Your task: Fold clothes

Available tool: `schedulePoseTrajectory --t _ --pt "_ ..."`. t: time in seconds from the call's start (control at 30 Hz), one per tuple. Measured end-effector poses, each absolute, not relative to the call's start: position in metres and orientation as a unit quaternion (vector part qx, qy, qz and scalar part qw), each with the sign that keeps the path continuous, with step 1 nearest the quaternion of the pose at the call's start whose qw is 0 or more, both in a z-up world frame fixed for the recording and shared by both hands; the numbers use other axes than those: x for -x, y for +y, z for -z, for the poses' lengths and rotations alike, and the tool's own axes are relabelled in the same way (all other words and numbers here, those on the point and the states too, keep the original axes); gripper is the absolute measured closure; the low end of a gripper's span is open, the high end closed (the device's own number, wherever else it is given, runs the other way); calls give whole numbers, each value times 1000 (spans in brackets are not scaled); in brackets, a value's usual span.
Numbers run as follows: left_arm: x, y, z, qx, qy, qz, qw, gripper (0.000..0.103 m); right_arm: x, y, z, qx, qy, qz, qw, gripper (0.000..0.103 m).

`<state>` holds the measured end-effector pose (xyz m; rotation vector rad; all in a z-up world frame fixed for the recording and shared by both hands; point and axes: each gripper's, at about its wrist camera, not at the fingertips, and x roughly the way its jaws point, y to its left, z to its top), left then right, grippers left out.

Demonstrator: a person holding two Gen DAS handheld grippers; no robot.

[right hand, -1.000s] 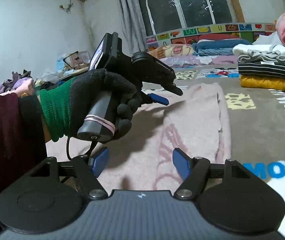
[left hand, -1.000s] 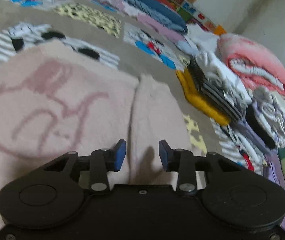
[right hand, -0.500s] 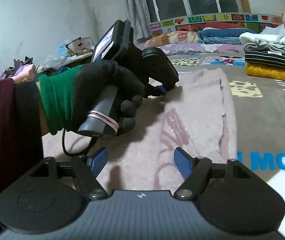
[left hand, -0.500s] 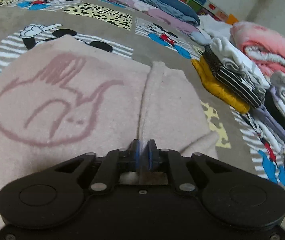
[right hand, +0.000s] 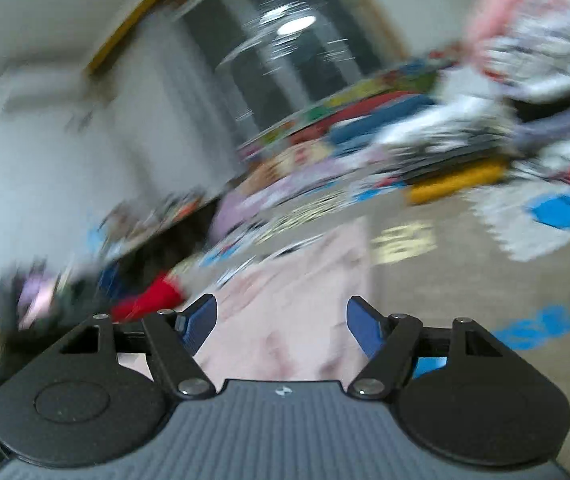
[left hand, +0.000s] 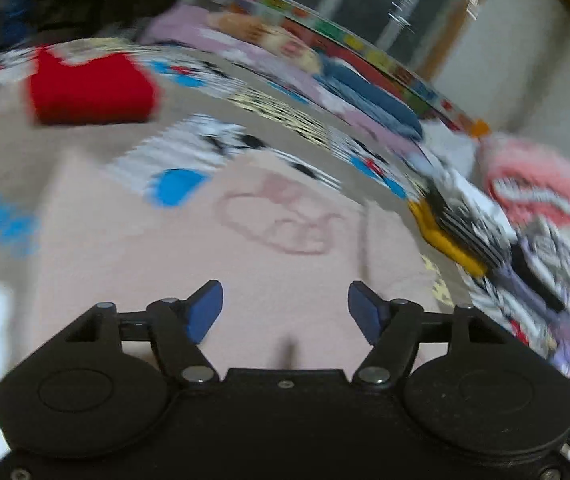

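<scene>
Light: dim, even indoor light; a lamp glares in the dark window.
Blur: heavy motion smear in both views; only the tongs' bodies stay sharp.
Distortion: fisheye bending at the edges.

Pink fuzzy sweater, outline drawing, spread flat on mat

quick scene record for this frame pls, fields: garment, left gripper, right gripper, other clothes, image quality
garment: pink sweater lying flat on the patterned mat, line drawing on it facing up
left gripper: open, empty, over the sweater
right gripper: open, empty, over the sweater
other clothes: red garment on the mat; stack of folded clothes at the right
image quality: heavy motion blur in both wrist views
</scene>
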<state>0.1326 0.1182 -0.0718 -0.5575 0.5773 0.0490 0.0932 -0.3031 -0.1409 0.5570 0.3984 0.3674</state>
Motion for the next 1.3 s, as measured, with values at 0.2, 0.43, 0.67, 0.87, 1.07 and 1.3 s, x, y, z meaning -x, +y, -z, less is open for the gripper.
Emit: schedulePoseTrajectory --t 0.2,0.43,0.67,0.87,1.07,1.3 --pt "-65 175 74 323 250 -102 907 30 -91 -374 153 -416 189 -79 886 35" --pt "-45 203 94 392 259 -121 875 30 -94 -373 175 -450 224 -61 862 35" --pt "-39 213 110 428 250 -111 861 30 -94 -361 177 -430 238 -67 869 35" --pt "-43 212 114 430 237 -101 865 30 -91 -352 168 -394 232 -98 884 35" --pt "-38 218 125 514 225 -76 824 37 -86 -336 153 -356 211 -153 897 35" --pt "-36 217 134 560 224 -53 796 46 -86 -317 146 -322 217 -188 902 35"
